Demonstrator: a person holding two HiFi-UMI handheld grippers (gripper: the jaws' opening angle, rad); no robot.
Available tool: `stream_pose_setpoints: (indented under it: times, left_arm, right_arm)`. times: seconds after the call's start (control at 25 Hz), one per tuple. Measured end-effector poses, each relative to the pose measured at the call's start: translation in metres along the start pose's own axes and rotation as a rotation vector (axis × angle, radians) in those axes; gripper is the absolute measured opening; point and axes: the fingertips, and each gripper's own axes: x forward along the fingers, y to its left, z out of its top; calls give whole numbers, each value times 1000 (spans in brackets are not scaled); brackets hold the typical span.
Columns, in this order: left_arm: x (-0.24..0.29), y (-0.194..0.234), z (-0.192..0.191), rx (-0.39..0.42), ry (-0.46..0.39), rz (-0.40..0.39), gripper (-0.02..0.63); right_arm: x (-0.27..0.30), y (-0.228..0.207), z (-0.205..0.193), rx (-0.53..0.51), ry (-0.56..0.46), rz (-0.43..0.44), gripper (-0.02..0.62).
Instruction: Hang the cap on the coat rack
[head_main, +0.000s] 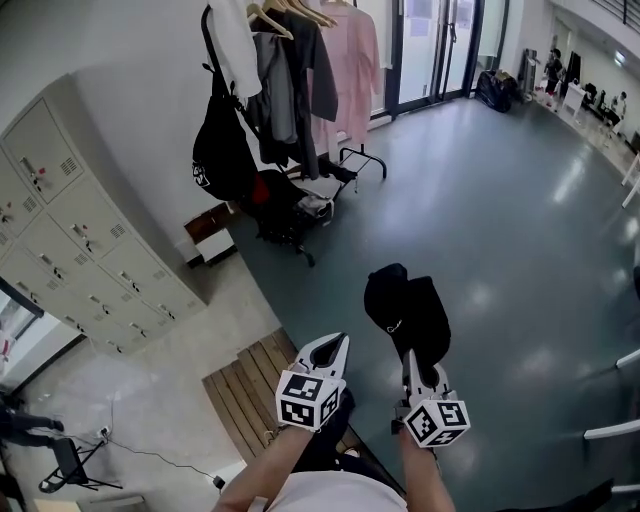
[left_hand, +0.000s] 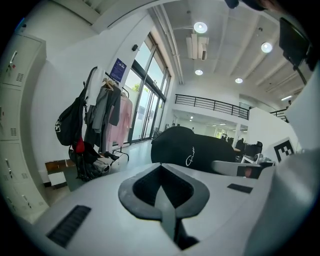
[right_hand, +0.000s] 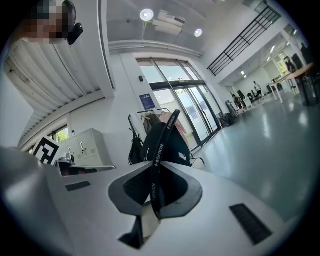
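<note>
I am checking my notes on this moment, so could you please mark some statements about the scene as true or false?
1. The right gripper holds the black cap by its strap. True.
2. The left gripper is open around a hanger. False: its jaws are together with nothing between them.
3. The cap hangs on the coat rack. False: it is in the right gripper, away from the rack.
4. A black backpack hangs at the rack. True.

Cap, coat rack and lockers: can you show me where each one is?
cap (head_main: 398, 300), head view, on its black crown.
coat rack (head_main: 365, 155), head view, on its black foot bar near the floor.
lockers (head_main: 75, 235), head view, on one grey door.
</note>
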Motion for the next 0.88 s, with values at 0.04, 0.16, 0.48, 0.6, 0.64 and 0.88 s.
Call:
stream_pose_setpoints:
  times: [0.04,0.16,0.48,0.6,0.64,0.88]
  left_arm:
    - [11,9,4,-2,0,7,3]
    - [47,45,14,-33,0,31,3]
    - [114,159,77,-98,-25,115,3]
    - [122,197,115,-115,-33,139,5]
    - [123,208,129,-116,-41,146,3]
    - [116,257,198,-125,-126,196,3]
  right_arm:
    - [15,-4,1,-8,8,2,18]
    - [66,-13,3,-12,40,17,18]
    - [214,-1,35,-35,86,89,18]
    - [270,23,58,-57,114,126,18]
    - [286,33,70,-70,114,144,18]
    - [352,92,132,-126,65,245,18]
